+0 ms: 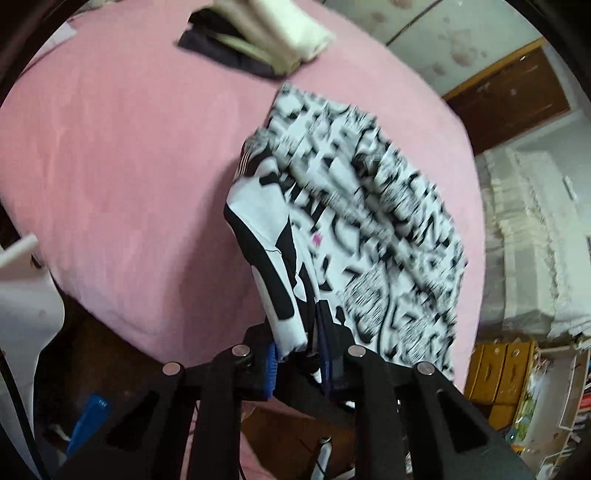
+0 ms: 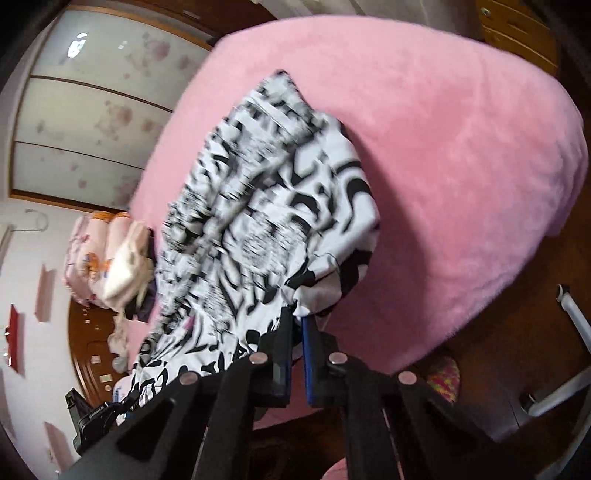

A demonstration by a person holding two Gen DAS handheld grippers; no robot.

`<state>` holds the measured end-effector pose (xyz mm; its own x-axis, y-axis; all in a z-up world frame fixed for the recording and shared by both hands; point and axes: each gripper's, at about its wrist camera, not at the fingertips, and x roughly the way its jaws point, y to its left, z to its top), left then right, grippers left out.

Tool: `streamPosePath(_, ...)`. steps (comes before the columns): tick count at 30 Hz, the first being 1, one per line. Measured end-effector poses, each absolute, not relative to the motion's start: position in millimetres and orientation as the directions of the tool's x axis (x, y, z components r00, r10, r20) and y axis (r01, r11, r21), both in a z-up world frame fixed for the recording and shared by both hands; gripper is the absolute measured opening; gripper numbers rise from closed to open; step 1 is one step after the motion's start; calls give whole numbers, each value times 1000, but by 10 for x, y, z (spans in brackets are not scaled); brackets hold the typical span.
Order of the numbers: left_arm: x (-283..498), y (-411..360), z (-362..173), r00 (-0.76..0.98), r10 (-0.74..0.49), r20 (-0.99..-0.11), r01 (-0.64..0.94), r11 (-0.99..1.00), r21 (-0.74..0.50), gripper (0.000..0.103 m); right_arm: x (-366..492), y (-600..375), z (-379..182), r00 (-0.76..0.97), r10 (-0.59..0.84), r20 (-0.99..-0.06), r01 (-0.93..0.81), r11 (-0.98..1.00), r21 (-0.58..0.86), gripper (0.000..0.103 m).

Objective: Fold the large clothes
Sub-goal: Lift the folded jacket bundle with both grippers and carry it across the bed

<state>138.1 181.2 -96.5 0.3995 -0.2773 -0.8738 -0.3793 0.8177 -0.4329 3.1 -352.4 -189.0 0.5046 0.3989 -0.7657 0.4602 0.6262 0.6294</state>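
Note:
A large white garment with a black graphic print (image 1: 369, 229) hangs lifted above the pink bed (image 1: 129, 166). In the left wrist view my left gripper (image 1: 299, 343) is shut on one bunched corner of it; the cloth spreads away to the right. My right gripper (image 2: 297, 321) pinches another gathered corner of the printed garment (image 2: 258, 221), which drapes away to the left over the pink bed (image 2: 461, 166). The other gripper's black body (image 2: 92, 417) shows at the lower left of the right wrist view. Both pictures are motion-blurred.
Folded cream and dark clothes (image 1: 266, 33) lie at the far side of the bed. A wardrobe with pale floral doors (image 2: 81, 122) stands beyond. A white stack of bedding (image 1: 528, 240), yellow drawers (image 1: 498, 373) and a white frame (image 2: 569, 332) are beside the bed. Dark wooden floor below.

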Motion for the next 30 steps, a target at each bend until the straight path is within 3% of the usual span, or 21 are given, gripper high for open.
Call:
streamPosePath(14,2253,1851,-125,443,-309,-842,-379,786,-488,12,1042,-3716,-929,657,396,-642,318,626,712,2)
streamPosePath(22,3167,1913,-102,422,-353,-835,-392,760,-519,10,1945,-3695,-616,688,328,-647,317,666,675,2)
streamPosePath(30,4236,1845,-393,411,-295,-863,-426,775,-467,10,2913,-3631,-791,735,293,-612,304,665,683,2)
